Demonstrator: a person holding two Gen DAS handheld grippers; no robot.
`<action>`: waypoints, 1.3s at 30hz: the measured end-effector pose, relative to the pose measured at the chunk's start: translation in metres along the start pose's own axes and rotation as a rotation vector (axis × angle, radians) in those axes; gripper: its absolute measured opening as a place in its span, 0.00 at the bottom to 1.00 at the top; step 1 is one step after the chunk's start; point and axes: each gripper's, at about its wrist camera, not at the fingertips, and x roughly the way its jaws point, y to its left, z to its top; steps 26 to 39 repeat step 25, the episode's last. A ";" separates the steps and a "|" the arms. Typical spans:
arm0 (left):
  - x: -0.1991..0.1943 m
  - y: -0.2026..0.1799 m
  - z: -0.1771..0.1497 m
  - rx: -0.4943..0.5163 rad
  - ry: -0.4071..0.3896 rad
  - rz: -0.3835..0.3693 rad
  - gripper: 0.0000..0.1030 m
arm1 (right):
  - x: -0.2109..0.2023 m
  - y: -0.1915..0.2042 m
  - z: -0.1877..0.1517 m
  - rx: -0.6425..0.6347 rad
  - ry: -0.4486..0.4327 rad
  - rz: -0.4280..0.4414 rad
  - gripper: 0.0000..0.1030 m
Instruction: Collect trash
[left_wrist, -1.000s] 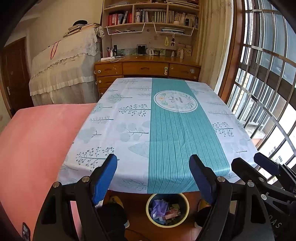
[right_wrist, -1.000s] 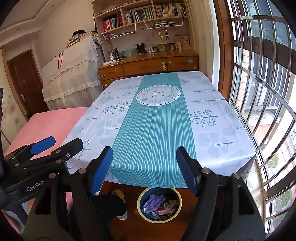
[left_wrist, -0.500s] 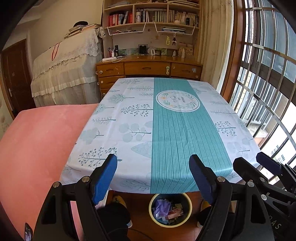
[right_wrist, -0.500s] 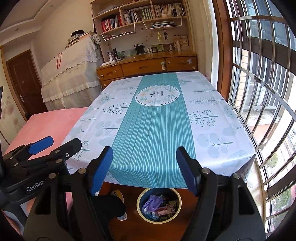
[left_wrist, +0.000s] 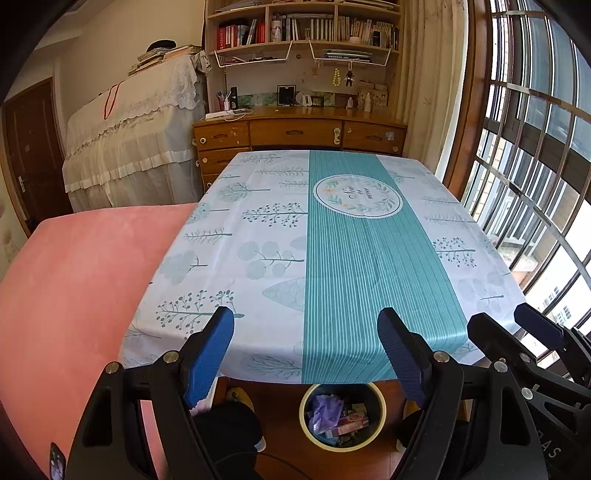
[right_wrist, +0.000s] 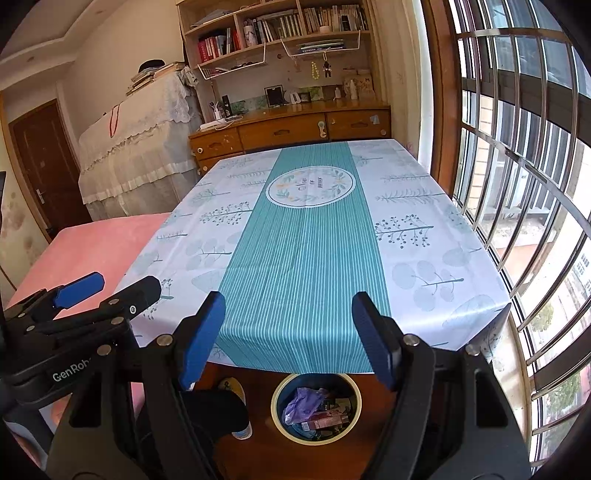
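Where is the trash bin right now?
The trash bin sits on the wooden floor just below the table's near edge, low centre in both wrist views, with wrappers inside.

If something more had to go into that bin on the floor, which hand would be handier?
Hardly any difference. Both the left gripper and the right gripper are open, empty, side by side above the trash bin. The right looks marginally more centred over it, so probably right.
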 end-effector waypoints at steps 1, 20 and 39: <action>0.001 -0.002 0.000 0.002 -0.001 0.002 0.79 | 0.000 0.000 0.000 -0.001 0.000 -0.001 0.67; 0.004 0.000 0.000 0.007 0.000 0.005 0.79 | 0.002 0.000 -0.001 -0.002 0.004 -0.001 0.67; 0.006 0.001 -0.003 0.004 0.004 0.006 0.79 | 0.002 -0.001 -0.001 -0.001 0.005 0.000 0.67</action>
